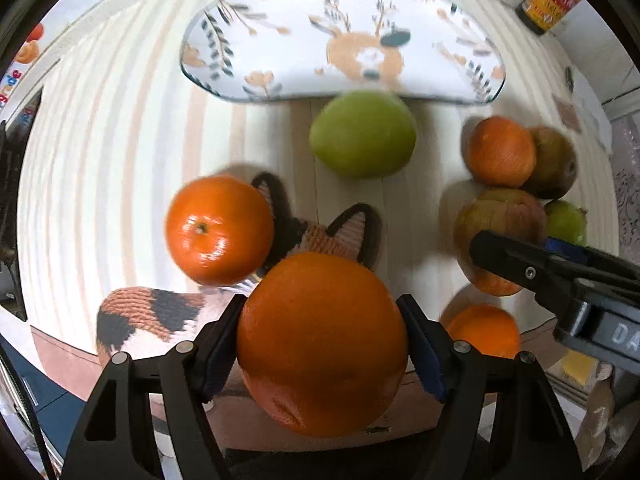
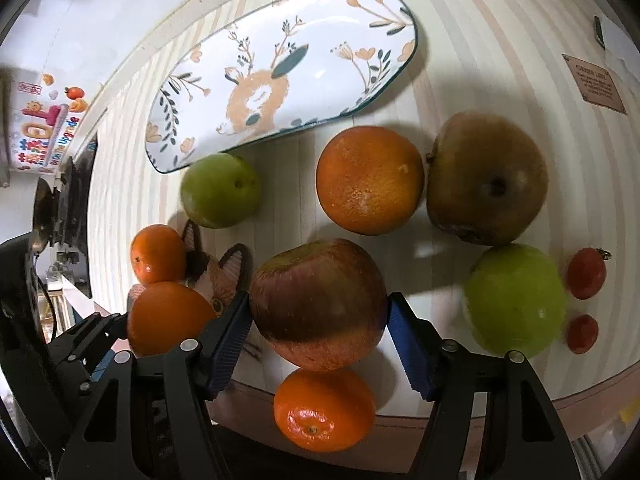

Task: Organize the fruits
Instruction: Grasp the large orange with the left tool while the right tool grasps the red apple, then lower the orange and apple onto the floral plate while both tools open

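Nearest in the left wrist view, the left gripper (image 1: pixel 322 344) is pinching a large round orange (image 1: pixel 322 344), its blue ribbed pads pressing on both sides of the fruit above the near edge of the striped tablecloth (image 1: pixel 120 152). In the right wrist view, the right gripper (image 2: pixel 318 330) is straddling a red-green apple (image 2: pixel 318 304); the left pad is touching the skin, while the right pad is sitting just beside it, and I cannot tell whether it is gripping. A small glossy mandarin (image 2: pixel 324 408) is lying just nearer than that apple, at the table's near edge. A knitted cat-face coaster in orange, black and pink (image 2: pixel 218 276) is lying to the left of the apple, with a second small mandarin (image 2: pixel 159 254) touching its far left ear. To the right, a bright green apple (image 2: pixel 516 300) is sitting near 2 small red tomatoes (image 2: pixel 586 274). Farther on, a rough-skinned orange (image 2: pixel 370 180) is touching a brownish russet apple (image 2: pixel 486 176) on its right. A smaller green apple (image 2: pixel 220 190) is resting to the left, just at the near rim of an oblong white ceramic plate with a deer and flower print (image 2: pixel 320 60), which is lying farthest across the cloth. A yellow and red tin (image 1: pixel 548 2) is standing at the far right corner.
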Available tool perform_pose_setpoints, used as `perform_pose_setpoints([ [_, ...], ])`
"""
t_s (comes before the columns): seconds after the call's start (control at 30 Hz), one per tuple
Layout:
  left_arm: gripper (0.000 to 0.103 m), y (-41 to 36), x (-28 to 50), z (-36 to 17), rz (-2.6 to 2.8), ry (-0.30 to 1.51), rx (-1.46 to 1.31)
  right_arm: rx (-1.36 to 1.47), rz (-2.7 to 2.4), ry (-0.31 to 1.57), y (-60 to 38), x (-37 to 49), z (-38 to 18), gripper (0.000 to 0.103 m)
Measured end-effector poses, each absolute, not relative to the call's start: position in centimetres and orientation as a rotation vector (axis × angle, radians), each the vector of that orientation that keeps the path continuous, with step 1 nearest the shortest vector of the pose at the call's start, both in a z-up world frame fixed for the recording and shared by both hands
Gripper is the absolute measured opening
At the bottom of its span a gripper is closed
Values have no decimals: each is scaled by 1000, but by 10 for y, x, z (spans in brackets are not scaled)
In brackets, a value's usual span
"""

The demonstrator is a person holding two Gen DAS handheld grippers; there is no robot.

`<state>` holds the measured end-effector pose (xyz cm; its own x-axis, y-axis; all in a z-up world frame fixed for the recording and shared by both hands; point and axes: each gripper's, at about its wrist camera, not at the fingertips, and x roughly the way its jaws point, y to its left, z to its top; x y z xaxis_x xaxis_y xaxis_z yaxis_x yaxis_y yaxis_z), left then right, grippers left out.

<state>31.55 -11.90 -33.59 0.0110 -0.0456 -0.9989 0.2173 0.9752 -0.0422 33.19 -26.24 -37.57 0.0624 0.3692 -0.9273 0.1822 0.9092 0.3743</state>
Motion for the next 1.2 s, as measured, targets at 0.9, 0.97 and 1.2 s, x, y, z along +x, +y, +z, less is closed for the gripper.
perform_pose_setpoints([
  [0.9, 73, -94, 548, -327, -133, 1545, -215, 382, 75, 1417, -291, 505, -351, 71],
  [0.97, 73, -95, 553, -337, -136, 1573, -218, 375, 72, 1425, -289, 512, -357, 71],
  [1.2, 73, -101, 557, -349, -145, 1619, -235, 397, 105, 1449, -282, 520, -366, 71],
])
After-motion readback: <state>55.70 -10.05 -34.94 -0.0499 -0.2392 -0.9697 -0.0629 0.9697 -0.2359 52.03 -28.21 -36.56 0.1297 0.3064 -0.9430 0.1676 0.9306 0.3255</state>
